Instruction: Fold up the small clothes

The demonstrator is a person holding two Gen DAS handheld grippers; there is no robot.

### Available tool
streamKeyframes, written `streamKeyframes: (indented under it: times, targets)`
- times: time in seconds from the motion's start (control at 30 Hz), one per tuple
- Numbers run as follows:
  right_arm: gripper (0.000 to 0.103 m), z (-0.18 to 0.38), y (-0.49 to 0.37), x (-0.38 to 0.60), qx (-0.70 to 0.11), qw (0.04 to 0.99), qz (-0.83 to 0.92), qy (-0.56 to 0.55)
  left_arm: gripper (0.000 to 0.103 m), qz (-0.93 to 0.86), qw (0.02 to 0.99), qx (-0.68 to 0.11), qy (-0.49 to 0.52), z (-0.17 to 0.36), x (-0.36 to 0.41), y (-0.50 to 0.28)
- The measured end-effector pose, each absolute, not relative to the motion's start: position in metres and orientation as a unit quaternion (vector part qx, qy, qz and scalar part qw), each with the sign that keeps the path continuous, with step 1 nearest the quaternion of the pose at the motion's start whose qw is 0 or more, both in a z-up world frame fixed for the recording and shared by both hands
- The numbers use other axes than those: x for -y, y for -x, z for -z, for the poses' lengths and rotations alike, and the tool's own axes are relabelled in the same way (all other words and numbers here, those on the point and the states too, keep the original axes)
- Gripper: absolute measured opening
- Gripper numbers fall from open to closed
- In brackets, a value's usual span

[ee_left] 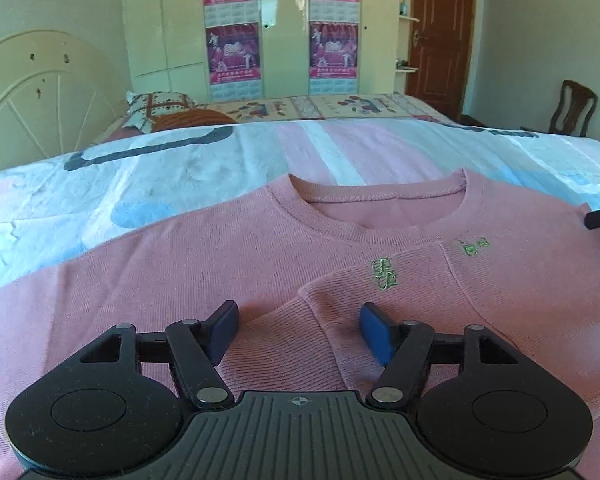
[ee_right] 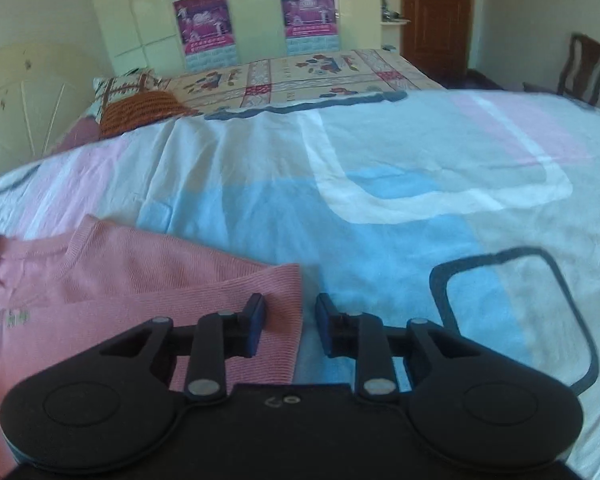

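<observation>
**Both tongs free above a pink sweater on the bed**

Left gripper hovers with its jaws wide over the folded-in sleeve of the pink sweater, gripping nothing. Right gripper stands narrowly parted, unclamped, straddling the sweater's ribbed edge. The sweater lies flat, neckline away from the cameras, on the pastel bedspread, which covers the bed from edge to edge.

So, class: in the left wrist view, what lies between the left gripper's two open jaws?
Only the pink sweater: its folded-over sleeve runs through the left gripper, unpinched. The left wrist view shows this.
</observation>
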State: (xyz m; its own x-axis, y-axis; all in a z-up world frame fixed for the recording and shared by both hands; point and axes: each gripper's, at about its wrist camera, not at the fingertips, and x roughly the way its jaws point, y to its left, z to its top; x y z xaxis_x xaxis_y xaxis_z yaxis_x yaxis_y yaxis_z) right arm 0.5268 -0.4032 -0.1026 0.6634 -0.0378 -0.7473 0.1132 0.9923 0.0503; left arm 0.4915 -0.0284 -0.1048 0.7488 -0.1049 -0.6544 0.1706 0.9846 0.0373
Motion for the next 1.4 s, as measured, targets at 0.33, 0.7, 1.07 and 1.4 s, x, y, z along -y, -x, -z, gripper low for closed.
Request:
streamKeyframes:
  times: [0.33,0.7,1.07,1.4]
  targets:
    - [0.004,0.103,-0.457,0.378,-0.401,0.916,0.019,-0.014,0.067,0.102,0.934,-0.337,-0.057,0.111,0.053,-0.447]
    - [0.01,0.104,-0.38,0.345,-0.389,0.921,0.01,0.018,0.068,0.085,0.941,-0.326,-0.032,0.112,0.054,-0.396]
    - [0.016,0.094,-0.383,0.342,-0.401,0.915,0.036,0.007,0.068,0.081,0.936,-0.342,-0.003,0.102,0.024,-0.394]
    - [0.038,0.08,-0.382,0.324,-0.383,0.92,0.016,-0.078,0.068,-0.126,0.934,-0.305,0.138,0.088,-0.192,-0.334]
